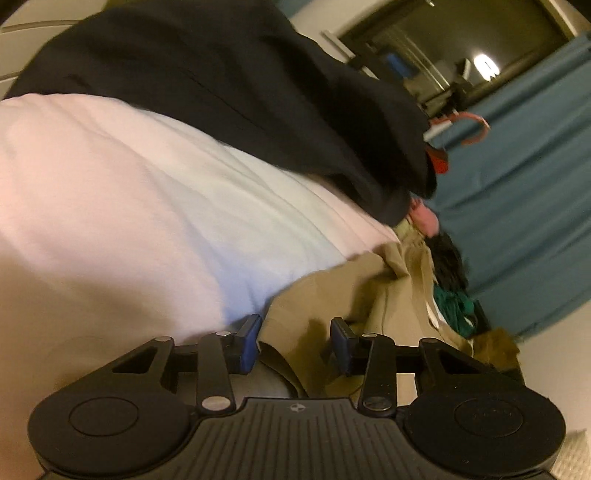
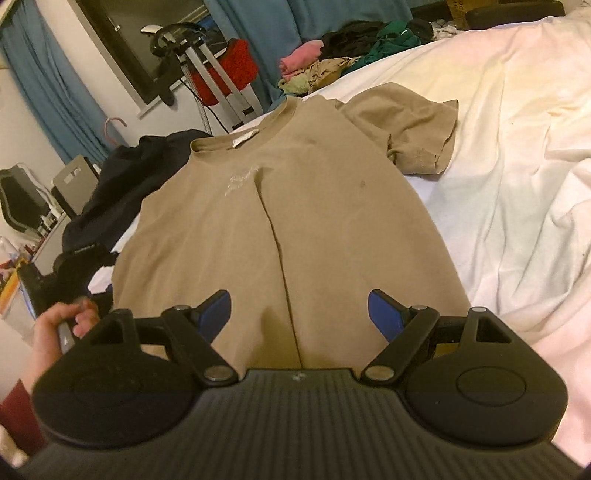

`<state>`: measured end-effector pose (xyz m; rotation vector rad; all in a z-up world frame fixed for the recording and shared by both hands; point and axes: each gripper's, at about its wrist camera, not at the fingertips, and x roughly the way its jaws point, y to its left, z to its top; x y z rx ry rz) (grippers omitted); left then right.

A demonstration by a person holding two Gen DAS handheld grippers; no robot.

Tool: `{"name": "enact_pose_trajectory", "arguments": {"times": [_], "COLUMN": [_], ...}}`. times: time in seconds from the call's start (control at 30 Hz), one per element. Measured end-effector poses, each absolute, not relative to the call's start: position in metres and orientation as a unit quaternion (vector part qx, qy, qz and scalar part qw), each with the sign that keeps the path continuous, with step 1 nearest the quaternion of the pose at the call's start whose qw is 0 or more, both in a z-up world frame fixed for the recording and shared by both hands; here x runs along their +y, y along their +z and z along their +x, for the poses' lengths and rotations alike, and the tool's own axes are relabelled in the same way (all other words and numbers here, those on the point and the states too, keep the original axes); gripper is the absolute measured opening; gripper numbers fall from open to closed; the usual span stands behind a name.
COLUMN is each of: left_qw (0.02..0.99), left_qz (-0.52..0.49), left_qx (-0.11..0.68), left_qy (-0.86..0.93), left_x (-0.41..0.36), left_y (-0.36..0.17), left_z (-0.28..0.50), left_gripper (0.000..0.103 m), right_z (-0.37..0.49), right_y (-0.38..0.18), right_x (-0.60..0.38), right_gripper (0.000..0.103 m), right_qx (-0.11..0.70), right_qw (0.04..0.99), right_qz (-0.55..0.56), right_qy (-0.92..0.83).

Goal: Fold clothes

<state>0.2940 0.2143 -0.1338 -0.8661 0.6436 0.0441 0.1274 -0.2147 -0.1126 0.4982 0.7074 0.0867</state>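
Nearest the right gripper (image 2: 299, 314), its blue fingers (image 2: 218, 312) stand wide apart with nothing between them but the hem of the tan shirt (image 2: 280, 206) below; it hovers there, probably lining up on the bottom edge for a fold. The shirt lies front up on the white bedsheet (image 2: 517, 192), a crease running from between the fingers toward the collar; one sleeve (image 2: 417, 125) is spread out to the right of the fingers. The left gripper (image 1: 293, 343) is also parted, a tan edge of cloth lying between its fingers, not pinched. Left of the right fingers sits a dark garment (image 2: 122, 184); far beyond the collar a heap of mixed clothes (image 2: 332, 62) waits against the blue curtain (image 2: 258, 22).
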Motion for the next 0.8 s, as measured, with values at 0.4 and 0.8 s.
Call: {"name": "enact_pose_trajectory", "arguments": {"times": [0.4,0.8], "left_qw": [0.946,0.939], "left_qz": [-0.22,-0.119], "left_qx": [0.209,0.273], "left_qy": [0.113,0.173], "left_x": [0.231,0.248], "left_y": [-0.024,-0.039], "left_z": [0.335,0.4], "left_gripper": [0.004,0.033], "right_z": [0.135,0.159], "right_y": [-0.11,-0.098], "right_x": [-0.225,-0.229], "right_gripper": [0.083,0.083], "right_qx": [0.335,0.272], "right_qw": [0.911,0.947], "right_qz": [0.242,0.171], "right_qy": [0.02,-0.005]}}
